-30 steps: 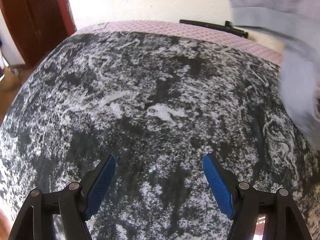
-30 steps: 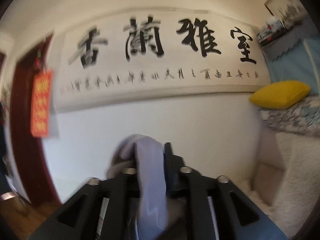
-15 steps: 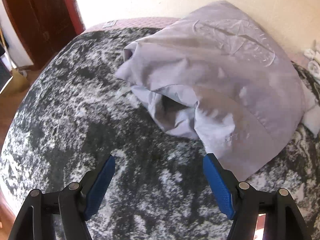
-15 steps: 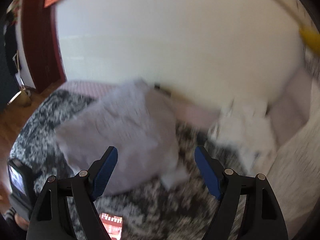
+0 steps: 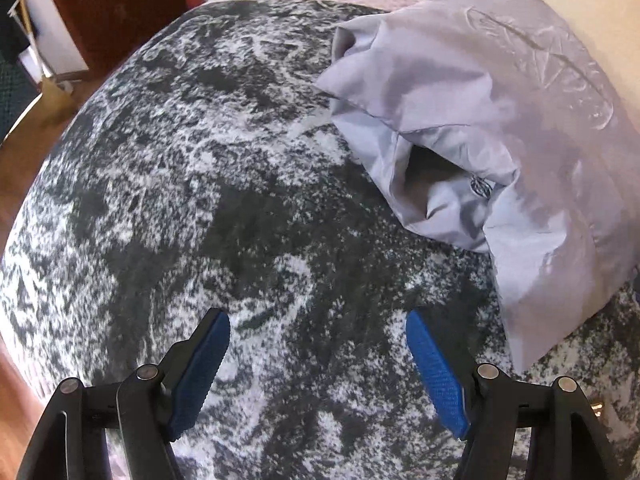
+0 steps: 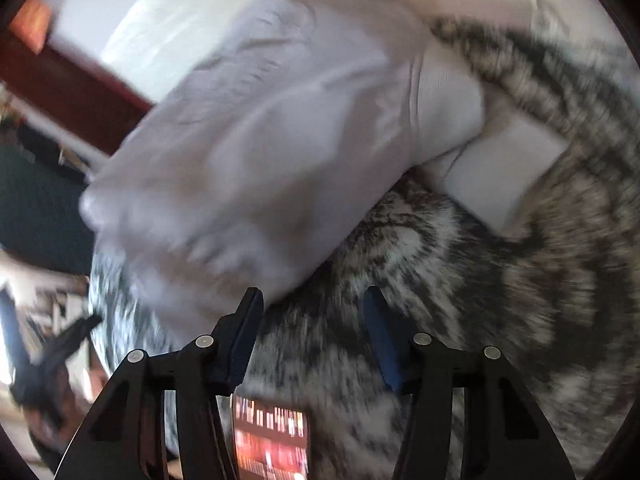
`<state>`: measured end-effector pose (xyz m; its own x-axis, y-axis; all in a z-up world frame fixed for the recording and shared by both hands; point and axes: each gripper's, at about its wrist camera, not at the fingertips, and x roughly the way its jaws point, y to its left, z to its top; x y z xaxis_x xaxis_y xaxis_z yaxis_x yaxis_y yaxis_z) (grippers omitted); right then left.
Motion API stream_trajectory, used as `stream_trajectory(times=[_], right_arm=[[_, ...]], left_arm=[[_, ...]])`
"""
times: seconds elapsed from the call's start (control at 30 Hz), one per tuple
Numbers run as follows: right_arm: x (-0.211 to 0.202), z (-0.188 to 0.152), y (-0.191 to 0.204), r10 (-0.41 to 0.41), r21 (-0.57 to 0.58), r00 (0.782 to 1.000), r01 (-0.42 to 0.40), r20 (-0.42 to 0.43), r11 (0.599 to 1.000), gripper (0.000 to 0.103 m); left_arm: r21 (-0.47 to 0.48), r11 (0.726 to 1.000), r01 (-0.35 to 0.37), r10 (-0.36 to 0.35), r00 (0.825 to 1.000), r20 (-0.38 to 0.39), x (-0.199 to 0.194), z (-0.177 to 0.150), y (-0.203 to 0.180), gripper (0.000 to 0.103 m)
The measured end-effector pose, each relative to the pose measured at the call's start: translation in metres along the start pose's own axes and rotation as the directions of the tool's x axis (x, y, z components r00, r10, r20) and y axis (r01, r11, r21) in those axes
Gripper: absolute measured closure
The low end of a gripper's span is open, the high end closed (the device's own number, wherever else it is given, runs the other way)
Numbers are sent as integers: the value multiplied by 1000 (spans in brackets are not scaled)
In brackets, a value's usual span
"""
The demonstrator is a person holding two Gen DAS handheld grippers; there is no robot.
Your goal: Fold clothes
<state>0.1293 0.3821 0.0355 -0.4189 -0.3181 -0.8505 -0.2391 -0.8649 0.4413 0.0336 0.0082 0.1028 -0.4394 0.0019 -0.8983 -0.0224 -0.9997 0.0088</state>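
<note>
Lilac-grey garment (image 5: 460,92), crumpled, on bed blanket (image 5: 200,200) near wall. Judged light, limp, slippery; take by sleeve opening (image 5: 428,172) or hem. Left gripper (image 5: 318,354): spread, empty. Right gripper (image 6: 312,312): closing, nothing between; view blurred.

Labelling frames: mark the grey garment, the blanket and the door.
garment (image 5: 460,92), left wrist view, its upper panel
blanket (image 5: 192,168), left wrist view, bare middle
door (image 5: 116,4), left wrist view, its dark wood face
</note>
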Motion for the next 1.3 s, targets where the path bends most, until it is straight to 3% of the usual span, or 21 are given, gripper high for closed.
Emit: stream_trajectory(times=[0.1,0.2,0.37,0.57,0.7,0.87,1.07,1.27,1.3], right_arm=[[41,16,-11,22,149,998,-15,-51,989,45],[35,37,11,36,106,999,-34,-9,994,102],[-18,60,45,70,67,990,-79,124,995,102],[-98,66,77,213,-6,940,-219,268,976,102],[-134,70,102,271,-74,916,-261,295,963,102],[-149,78,148,266,-170,916,-223,299,960,102],[-143,137,230,216,-250,924,-139,316,958,102],[-153,174,339,265,-384,894,-116,362,916,102],[-151,175,355,268,-402,898,-115,349,908,102]], left_arm=[[1,1000,-2,2,1000,1,0,6,6,26],[2,1000,-13,13,1000,4,1,12,11,26],[-21,1000,-13,13,1000,-19,3,12,17,26],[4,1000,7,-7,1000,-14,-4,7,12,26],[2,1000,10,-9,1000,-18,-5,8,11,26],[-5,1000,15,-15,1000,-25,-5,8,11,26],[-28,999,27,-27,999,-19,-7,14,21,26],[-69,997,25,-27,999,-34,-1,23,35,26],[-73,997,27,-30,999,-38,0,24,37,26]])
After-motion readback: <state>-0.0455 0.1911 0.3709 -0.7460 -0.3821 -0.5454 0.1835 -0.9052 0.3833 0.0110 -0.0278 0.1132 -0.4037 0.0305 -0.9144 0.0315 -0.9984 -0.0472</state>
